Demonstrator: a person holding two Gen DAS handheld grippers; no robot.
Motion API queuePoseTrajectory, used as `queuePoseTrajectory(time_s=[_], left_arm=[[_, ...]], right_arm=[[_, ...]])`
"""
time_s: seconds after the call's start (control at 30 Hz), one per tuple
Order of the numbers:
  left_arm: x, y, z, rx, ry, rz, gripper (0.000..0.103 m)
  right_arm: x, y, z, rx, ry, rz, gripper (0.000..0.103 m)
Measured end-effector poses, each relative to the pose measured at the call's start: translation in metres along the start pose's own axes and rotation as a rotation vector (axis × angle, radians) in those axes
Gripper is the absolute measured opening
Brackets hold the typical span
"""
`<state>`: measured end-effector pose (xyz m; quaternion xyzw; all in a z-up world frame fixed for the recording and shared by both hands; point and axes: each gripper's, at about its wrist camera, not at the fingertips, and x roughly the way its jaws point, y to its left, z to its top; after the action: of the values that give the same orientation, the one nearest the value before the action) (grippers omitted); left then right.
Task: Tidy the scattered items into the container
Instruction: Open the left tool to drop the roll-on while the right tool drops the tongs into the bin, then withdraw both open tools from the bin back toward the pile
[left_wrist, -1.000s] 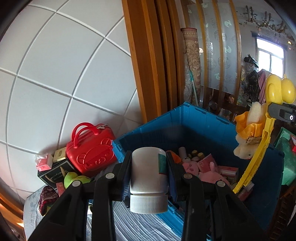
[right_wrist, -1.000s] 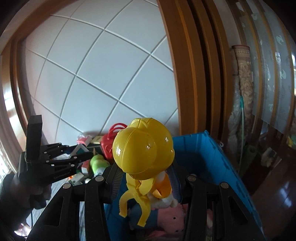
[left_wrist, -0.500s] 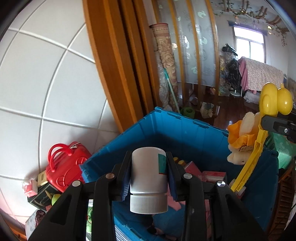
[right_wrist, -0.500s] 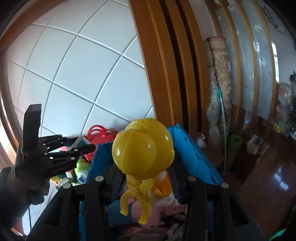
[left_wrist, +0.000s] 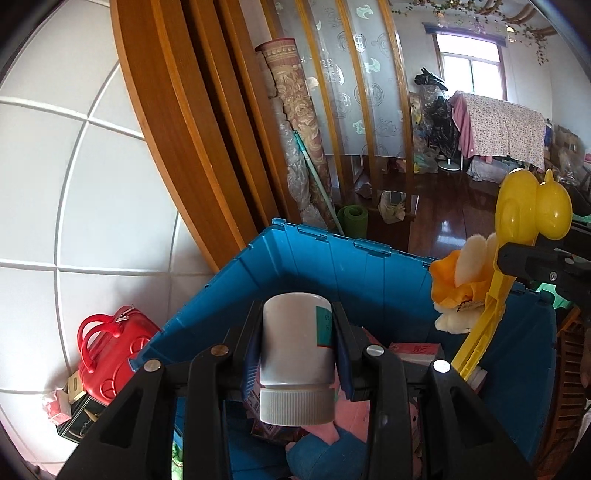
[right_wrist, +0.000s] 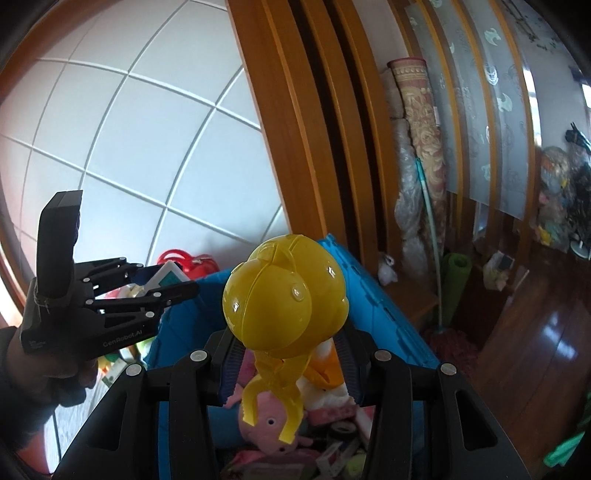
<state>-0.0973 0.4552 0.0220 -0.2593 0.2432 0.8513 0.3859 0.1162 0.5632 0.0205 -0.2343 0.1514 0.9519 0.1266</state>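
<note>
Drop step: left gripper (left_wrist: 297, 347) clamps white bottle (left_wrist: 295, 354), right gripper (right_wrist: 286, 363) clamps yellow snowball tongs (right_wrist: 286, 295); both over blue crate (left_wrist: 369, 273). Next: release into the 6 o'clock pile.

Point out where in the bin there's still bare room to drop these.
Bare blue floor shows only at the bin's near-left corner, under the bottle, beside the left wall. The middle and right are crowded with pink plush and boxes.
</note>
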Motion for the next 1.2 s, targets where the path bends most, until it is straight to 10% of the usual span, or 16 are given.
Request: queuePoseTrajectory(time_s=[0.27,0.33,0.37,1.2], left_arm=[[0.013,0.016,0.002,-0.091,0.029,0.019,0.039],[0.020,0.028,-0.001,-0.142,0.070,0.027,0.098],[0.021,0.034,-0.005,-0.176,0.069,0.018,0.103],[-0.071,0.121,-0.137,-0.364,0.090,0.122,0.103]], right_arm=[[0.011,0.005,0.004,-0.034,-0.015,-0.005,0.048],[0.010,0.008,0.005,-0.047,-0.040,-0.029,0.087],[0.008,0.009,0.006,-0.045,-0.056,-0.033,0.102],[0.013,0.117,0.003,-0.152,-0.030,0.151,0.102]])
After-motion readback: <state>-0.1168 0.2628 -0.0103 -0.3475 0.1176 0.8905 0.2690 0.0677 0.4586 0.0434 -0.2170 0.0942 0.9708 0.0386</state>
